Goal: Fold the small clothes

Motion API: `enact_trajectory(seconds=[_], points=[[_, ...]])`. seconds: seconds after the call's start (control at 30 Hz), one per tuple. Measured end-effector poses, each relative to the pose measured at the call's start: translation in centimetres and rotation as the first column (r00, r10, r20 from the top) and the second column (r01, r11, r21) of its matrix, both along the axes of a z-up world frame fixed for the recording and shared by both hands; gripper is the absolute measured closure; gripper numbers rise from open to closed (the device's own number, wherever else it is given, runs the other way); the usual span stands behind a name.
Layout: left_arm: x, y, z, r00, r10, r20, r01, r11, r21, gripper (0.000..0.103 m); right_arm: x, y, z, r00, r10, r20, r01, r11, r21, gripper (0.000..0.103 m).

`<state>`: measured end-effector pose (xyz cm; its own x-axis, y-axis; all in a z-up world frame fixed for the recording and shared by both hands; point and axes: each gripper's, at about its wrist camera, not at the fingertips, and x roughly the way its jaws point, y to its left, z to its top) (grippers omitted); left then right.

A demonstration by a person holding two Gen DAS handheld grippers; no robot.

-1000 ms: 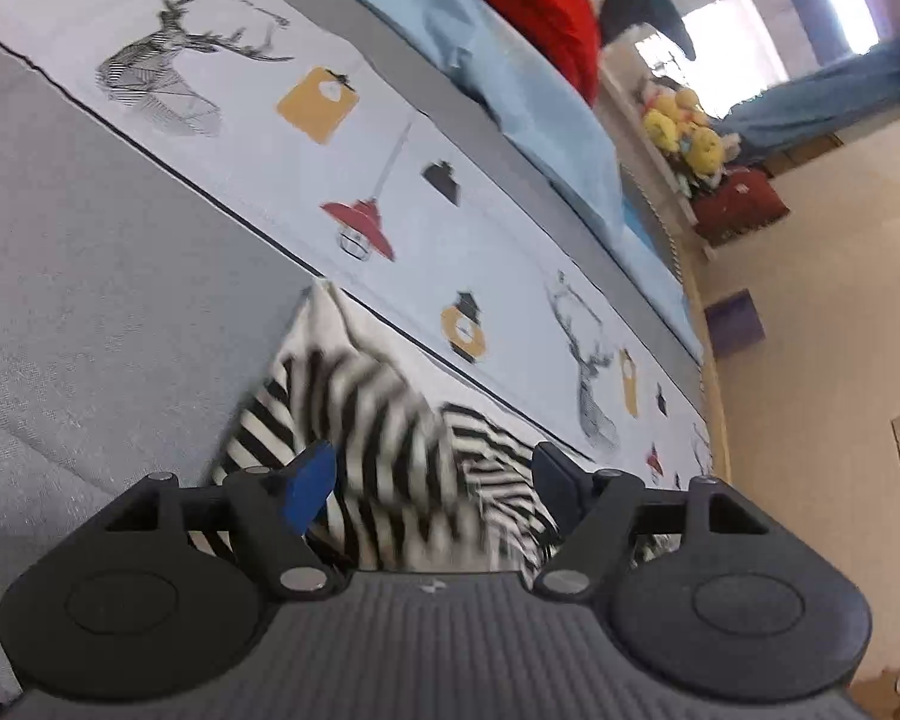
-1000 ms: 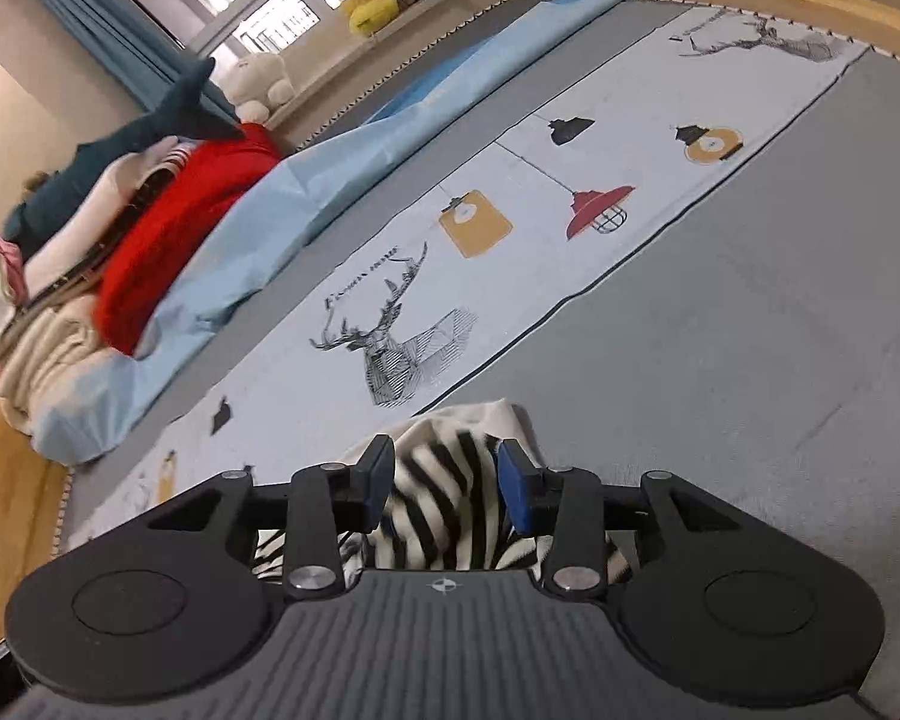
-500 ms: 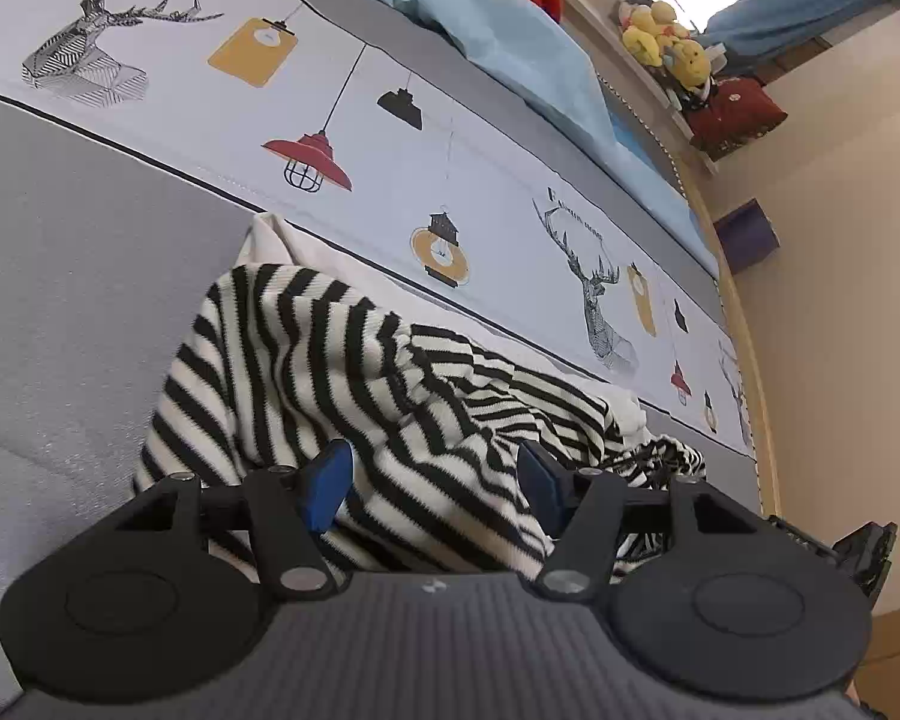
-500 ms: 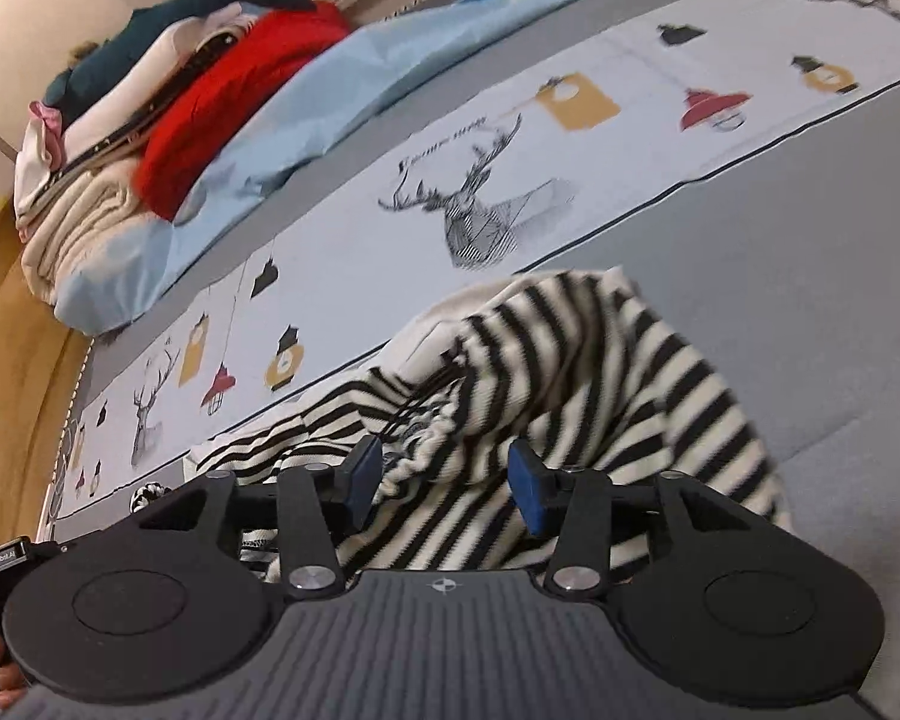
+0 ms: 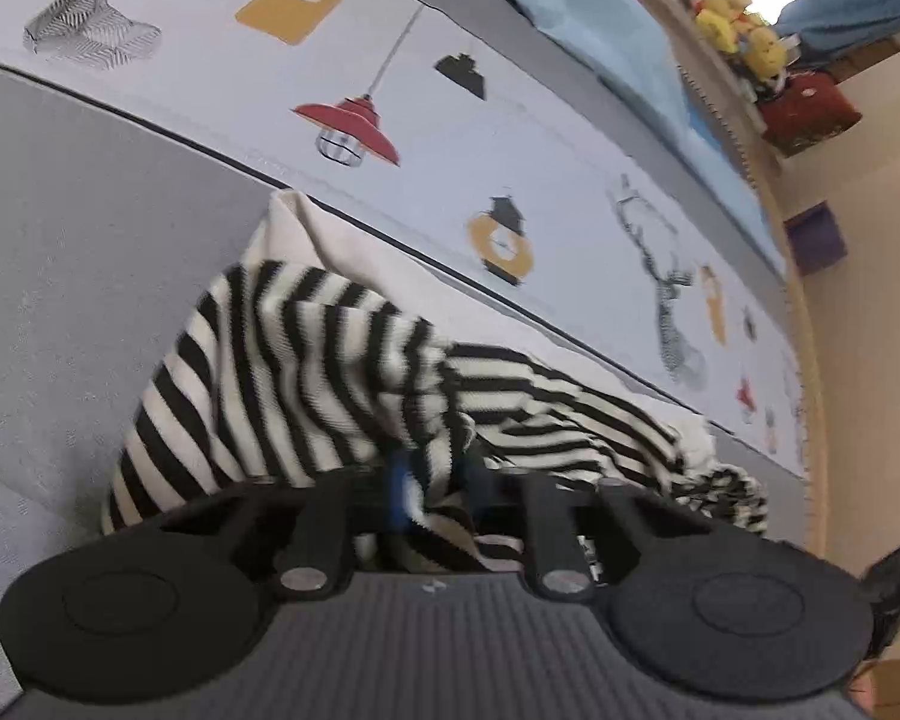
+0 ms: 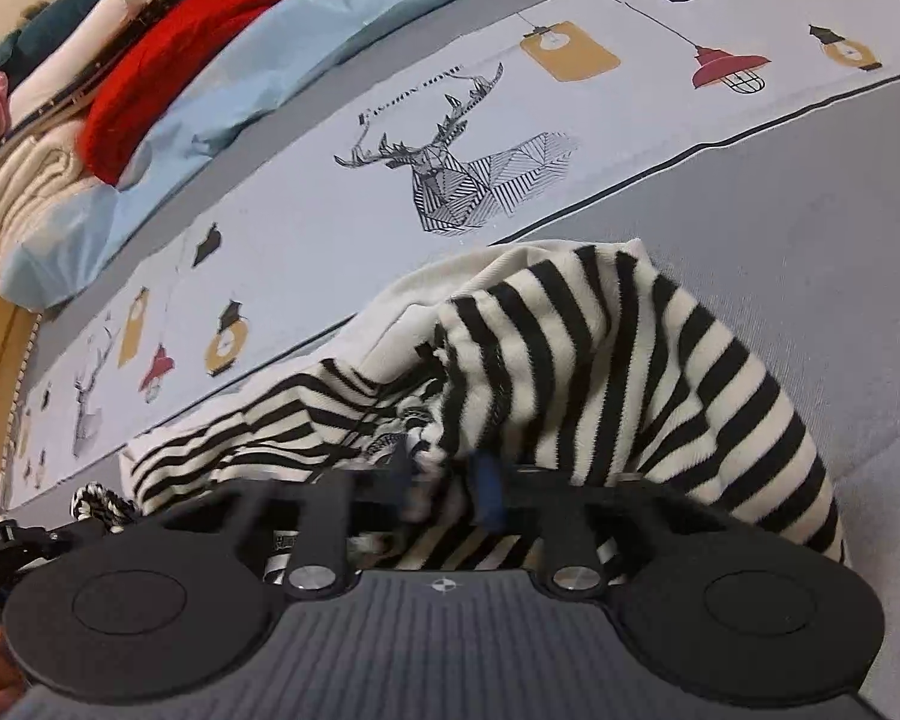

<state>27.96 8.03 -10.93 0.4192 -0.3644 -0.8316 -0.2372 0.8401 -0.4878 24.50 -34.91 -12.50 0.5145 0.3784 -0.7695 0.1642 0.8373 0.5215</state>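
A black-and-white striped garment [image 5: 306, 360] with a cream lining lies crumpled on the grey bedspread [image 5: 78, 252], reaching onto its printed band. My left gripper [image 5: 432, 483] points down at the near edge of the garment. Its jaws are closing, and a bunch of striped cloth is pinched between the blue pads. In the right wrist view the same striped garment [image 6: 618, 360] rises in a hump. My right gripper [image 6: 444, 489] is closing too, with a fold of striped cloth caught between its fingers. Each fingertip is partly buried in fabric.
The printed band [image 6: 450, 138] with deer and lamps runs behind the garment. A light blue sheet [image 6: 282, 54] and a pile of folded clothes [image 6: 120, 60] lie beyond it. Plush toys [image 5: 738, 42] sit on a ledge. The wooden bed rim [image 5: 810, 360] curves along the right.
Both grippers came down onto the striped garment and their jaws went from wide apart to nearly together on its cloth. The garment now fills more of both views.
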Motion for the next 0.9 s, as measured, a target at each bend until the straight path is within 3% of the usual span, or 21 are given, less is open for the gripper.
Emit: enact_trajectory(seconds=[0.1,0.17,0.27,0.43,0.5,0.6,0.7,0.8,0.9], points=[[0.5,0.6,1.3,0.998,0.004,0.069,-0.003,1.0,-0.009,0.091,0.2,-0.6,0.9,0.999,-0.03,0.04,0.029,0.999,0.019,0.094],[0.7,1.6,2.3,0.991,0.034,0.131,-0.029,0.999,-0.039,0.091,0.3,-1.1,2.4,0.992,-0.048,0.117,0.043,0.998,0.05,0.095],[1.7,2.9,3.0,0.973,0.099,0.207,-0.075,0.99,-0.121,0.091,0.6,-2.5,4.5,0.96,-0.128,0.25,0.093,0.984,0.149,0.095],[3.3,3.1,3.7,0.947,0.135,0.291,-0.101,0.987,-0.129,0.091,2.3,-2.4,5.4,0.914,-0.193,0.357,0.125,0.971,0.206,0.095],[4.0,3.4,3.5,0.946,0.157,0.283,-0.119,0.982,-0.146,0.084,3.5,-2.0,5.3,0.91,-0.197,0.364,0.129,0.971,0.202,0.095],[4.8,4.1,3.0,0.956,0.175,0.236,-0.136,0.975,-0.175,0.056,5.7,-1.8,3.8,0.935,-0.198,0.293,0.146,0.971,0.188,0.091],[4.6,5.3,3.8,0.952,0.151,0.265,-0.102,0.977,-0.189,0.054,7.0,-1.8,2.0,0.957,-0.197,0.212,0.172,0.976,0.131,0.082],[3.8,6.9,4.9,0.935,0.133,0.33,-0.086,0.984,-0.153,0.053,6.7,-3.0,2.2,0.958,-0.187,0.216,0.165,0.979,0.116,0.076],[4.0,7.6,3.9,0.956,0.084,0.282,-0.061,0.994,-0.091,0.052,5.8,-4.7,3.0,0.952,-0.167,0.255,0.161,0.986,0.048,0.06]])
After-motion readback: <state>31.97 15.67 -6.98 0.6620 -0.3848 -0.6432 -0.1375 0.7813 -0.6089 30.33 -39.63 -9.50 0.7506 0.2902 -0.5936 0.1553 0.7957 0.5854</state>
